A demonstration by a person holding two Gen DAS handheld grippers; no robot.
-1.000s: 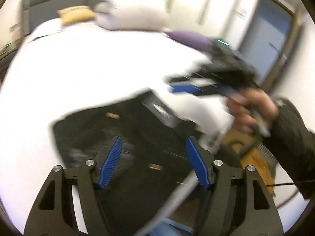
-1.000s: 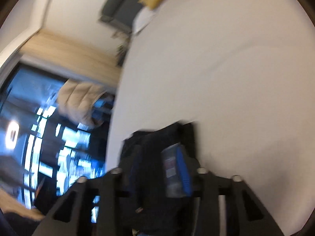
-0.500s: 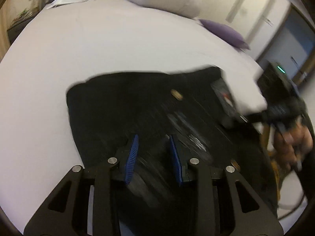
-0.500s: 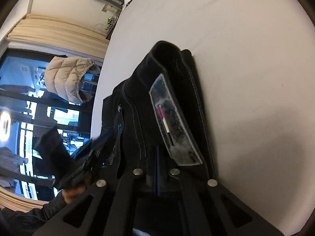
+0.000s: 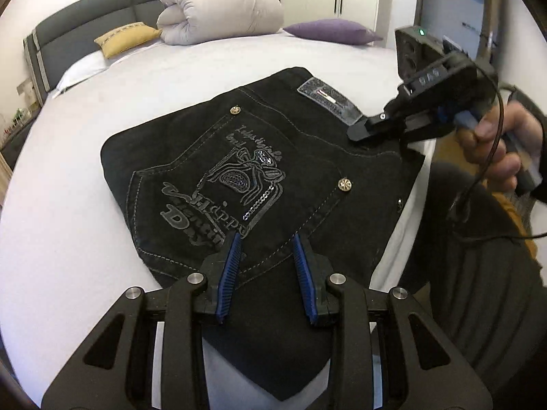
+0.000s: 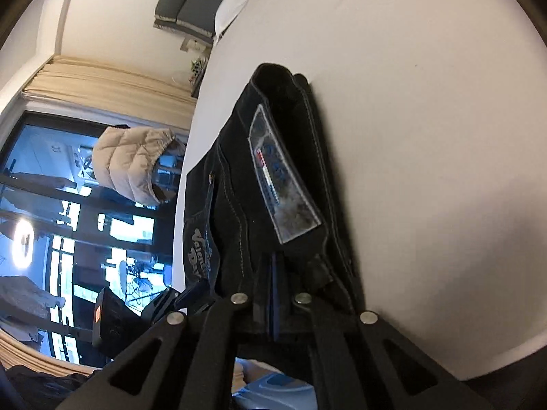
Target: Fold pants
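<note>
Black folded pants (image 5: pixel 239 157) lie on the white bed (image 5: pixel 102 102), back pocket embroidery facing up. My left gripper (image 5: pixel 266 249) holds the near edge of the fold, and thick fabric fills the gap between its blue pads. In the left wrist view my right gripper (image 5: pixel 357 133) comes in from the right, shut on the waistband beside the grey patch (image 5: pixel 328 100). A hand (image 5: pixel 495 150) holds it. The right wrist view shows the right gripper (image 6: pixel 273 273) pinched tight on the waistband of the pants (image 6: pixel 239 188), just below the patch (image 6: pixel 280 184).
A rolled white duvet (image 5: pixel 218 10), a yellow pillow (image 5: pixel 126 37) and a purple pillow (image 5: pixel 331 30) sit at the head of the bed by the grey headboard (image 5: pixel 85 13). The pants lie near the bed's right edge. A beige puffy jacket (image 6: pixel 133 164) hangs by the dark window (image 6: pixel 68 222).
Both grippers went from open to shut on the pants and sank toward the bed. The pants now lie flat and still, where earlier they were blurred and bunched.
</note>
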